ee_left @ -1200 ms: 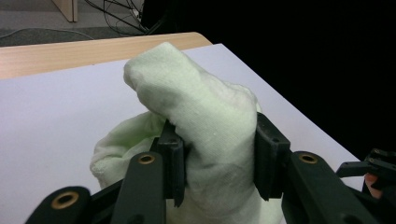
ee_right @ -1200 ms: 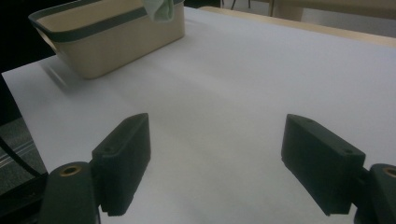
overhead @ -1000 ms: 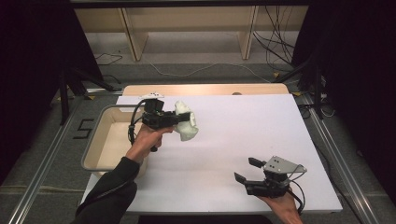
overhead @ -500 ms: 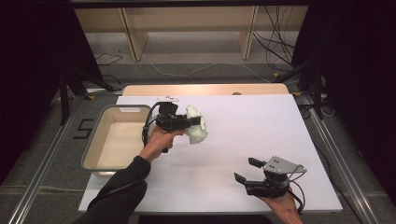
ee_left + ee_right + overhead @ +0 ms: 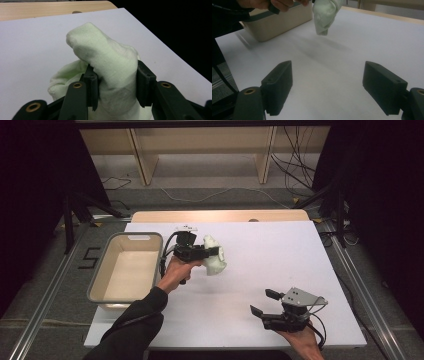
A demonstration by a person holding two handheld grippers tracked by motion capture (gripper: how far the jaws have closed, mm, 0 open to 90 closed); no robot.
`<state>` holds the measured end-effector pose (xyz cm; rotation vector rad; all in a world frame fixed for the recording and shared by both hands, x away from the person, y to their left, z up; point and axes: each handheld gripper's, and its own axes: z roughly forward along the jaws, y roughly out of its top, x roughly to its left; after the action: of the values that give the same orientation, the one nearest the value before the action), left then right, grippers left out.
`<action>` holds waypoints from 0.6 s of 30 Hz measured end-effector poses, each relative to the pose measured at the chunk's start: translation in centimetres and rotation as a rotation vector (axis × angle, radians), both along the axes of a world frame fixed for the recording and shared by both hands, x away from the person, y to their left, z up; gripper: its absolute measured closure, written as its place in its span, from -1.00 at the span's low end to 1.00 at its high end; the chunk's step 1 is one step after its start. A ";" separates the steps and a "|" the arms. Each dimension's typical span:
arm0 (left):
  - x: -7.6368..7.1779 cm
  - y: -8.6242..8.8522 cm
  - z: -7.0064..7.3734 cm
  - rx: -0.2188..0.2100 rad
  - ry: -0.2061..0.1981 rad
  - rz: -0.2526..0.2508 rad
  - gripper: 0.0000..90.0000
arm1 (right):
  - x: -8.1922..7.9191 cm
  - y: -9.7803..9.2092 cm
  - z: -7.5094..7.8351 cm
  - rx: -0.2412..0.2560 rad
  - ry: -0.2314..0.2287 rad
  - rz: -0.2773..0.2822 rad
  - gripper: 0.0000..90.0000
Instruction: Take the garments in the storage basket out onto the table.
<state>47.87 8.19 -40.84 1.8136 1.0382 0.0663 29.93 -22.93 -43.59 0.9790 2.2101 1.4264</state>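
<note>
A pale green cloth (image 5: 214, 256) hangs bunched above the white table (image 5: 280, 255), with my left gripper (image 5: 216, 252) shut on it. In the left gripper view the cloth (image 5: 110, 62) bulges up between the two black jaws, and my left gripper (image 5: 115, 82) pinches its middle. From the right gripper view the cloth (image 5: 325, 12) dangles clear of the table surface at the top. My right gripper (image 5: 265, 302) rests low near the table's front right, open with nothing between its jaws; in its own view the right gripper (image 5: 327, 85) spans bare white table.
A beige bin (image 5: 100, 285) with a grey rim sits at the table's left edge, its inside bare. Its side wall (image 5: 284, 20) is in the right gripper view. A wooden board (image 5: 220, 216) lies along the table's far edge, with shelving and cables beyond.
My left gripper has carried the cloth rightwards, away from the bin and toward the table's middle. The right gripper has stayed where it was.
</note>
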 end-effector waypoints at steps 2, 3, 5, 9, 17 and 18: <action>0.1 0.0 -0.1 -0.007 0.004 0.005 0.34 | 0.0 0.0 0.0 -0.001 -0.004 0.004 -0.45; 0.1 0.1 -0.2 -0.011 0.006 0.006 0.33 | 0.0 0.0 0.0 -0.001 -0.002 0.004 -0.45; 0.2 0.1 -0.4 -0.016 0.013 0.007 0.33 | -0.1 0.0 0.0 -0.002 -0.003 0.005 -0.45; 0.4 -0.1 -1.2 -0.008 0.030 0.015 0.32 | -0.1 0.1 0.0 0.000 -0.004 0.008 -0.45; 0.4 -0.6 -2.2 0.010 0.045 0.020 0.30 | -0.1 0.2 0.0 -0.001 -0.003 0.018 -0.45; 0.3 -0.7 -2.3 0.018 0.047 0.017 0.29 | -0.1 0.2 0.0 -0.001 -0.006 0.021 -0.45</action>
<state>48.21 7.46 -43.10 1.8300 1.0893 0.0434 29.84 -22.74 -43.63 0.9528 2.2222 1.4355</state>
